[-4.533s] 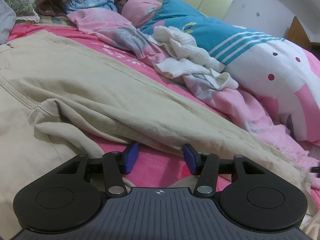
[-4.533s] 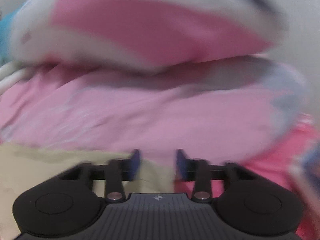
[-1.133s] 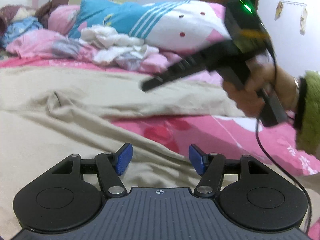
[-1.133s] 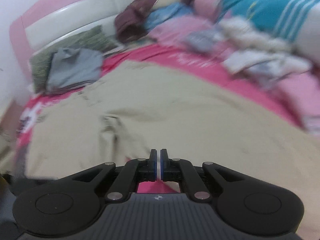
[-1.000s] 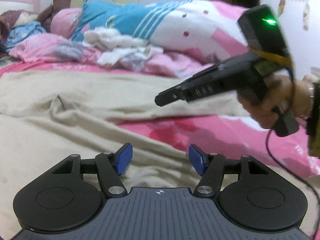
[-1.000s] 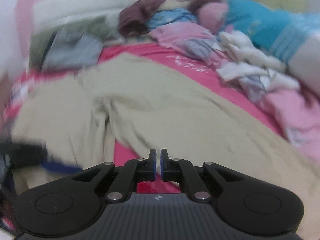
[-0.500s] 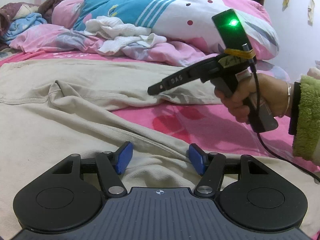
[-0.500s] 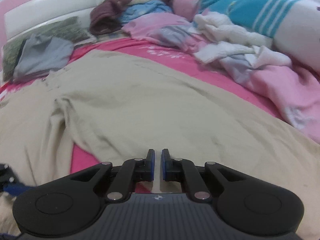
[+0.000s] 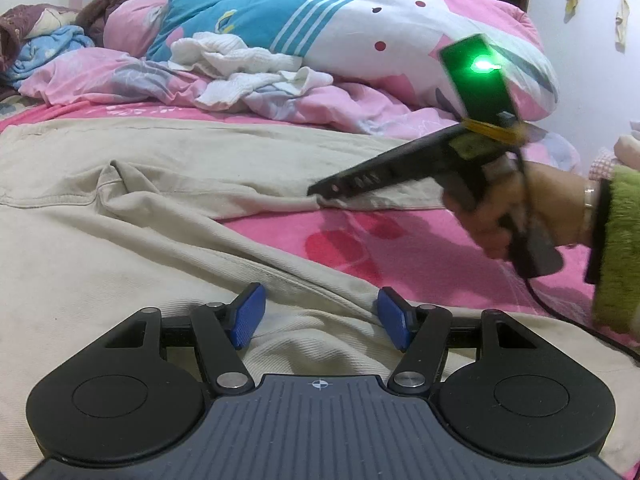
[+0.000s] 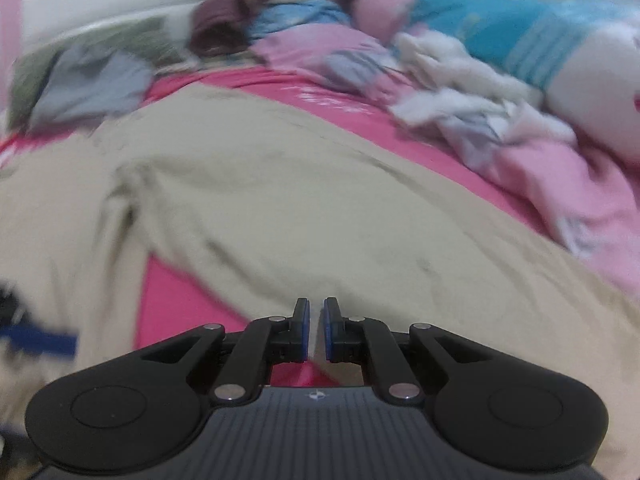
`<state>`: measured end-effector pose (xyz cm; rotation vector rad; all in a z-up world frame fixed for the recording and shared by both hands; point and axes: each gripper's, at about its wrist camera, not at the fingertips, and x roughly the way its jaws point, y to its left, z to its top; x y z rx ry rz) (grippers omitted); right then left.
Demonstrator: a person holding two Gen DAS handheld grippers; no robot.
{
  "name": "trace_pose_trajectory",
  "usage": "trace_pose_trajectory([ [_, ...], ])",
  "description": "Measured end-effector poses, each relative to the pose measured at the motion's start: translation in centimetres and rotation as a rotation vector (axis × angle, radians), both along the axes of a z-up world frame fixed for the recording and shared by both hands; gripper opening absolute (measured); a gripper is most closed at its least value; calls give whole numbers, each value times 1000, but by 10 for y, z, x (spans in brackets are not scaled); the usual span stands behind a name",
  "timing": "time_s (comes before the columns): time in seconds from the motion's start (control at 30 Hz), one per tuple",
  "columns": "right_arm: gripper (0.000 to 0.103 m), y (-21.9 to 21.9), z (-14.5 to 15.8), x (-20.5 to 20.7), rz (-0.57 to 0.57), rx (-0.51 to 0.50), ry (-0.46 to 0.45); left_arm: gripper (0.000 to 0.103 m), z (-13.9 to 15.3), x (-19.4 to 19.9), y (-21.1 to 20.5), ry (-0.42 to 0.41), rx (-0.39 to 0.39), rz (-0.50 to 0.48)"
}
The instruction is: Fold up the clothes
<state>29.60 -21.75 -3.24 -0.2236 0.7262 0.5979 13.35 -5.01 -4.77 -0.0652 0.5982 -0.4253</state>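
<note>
Now the beige trousers point(image 9: 168, 184) are spread across the pink bed point(image 9: 400, 248), below the heap of bedding point(image 9: 320, 40). One trouser hem is pinched by the right gripper point(image 9: 320, 196), its fingers pressed nearly together on the cloth. Nearer, the left gripper point(image 9: 320, 316) is held spread wide over the other leg, gripping nothing.

Readable text: none, anywhere in either view.
Right claw's side point(image 9: 360, 178): pale marks there, possibly letters, too blurred to read.
Pink bedsheet point(image 9: 132, 110): faint white print, not legible.
Right wrist view: motion-blurred throughout.
</note>
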Motion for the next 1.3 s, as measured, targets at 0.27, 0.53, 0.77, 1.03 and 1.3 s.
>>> trace_pose_trajectory([
  [0.27, 7, -4, 1, 6, -84, 17, -19, 63, -1, -2, 0, -3, 3, 0],
  [0.53, 8, 7, 26, -58, 160, -130, -223, 63, -2, -2, -1, -3, 1, 0],
  [0.77, 37, 36, 9, -56, 299, -217, -196, 63, -2, -3, -1, -4, 1, 0],
  [1.03, 5, 4, 13, 17, 179, 153, 162, 63, -2, -4, -1, -3, -1, -1],
  [1.3, 19, -53, -24, 74, -110, 563, 497, 64, -3, -5, 0, -3, 0, -2],
])
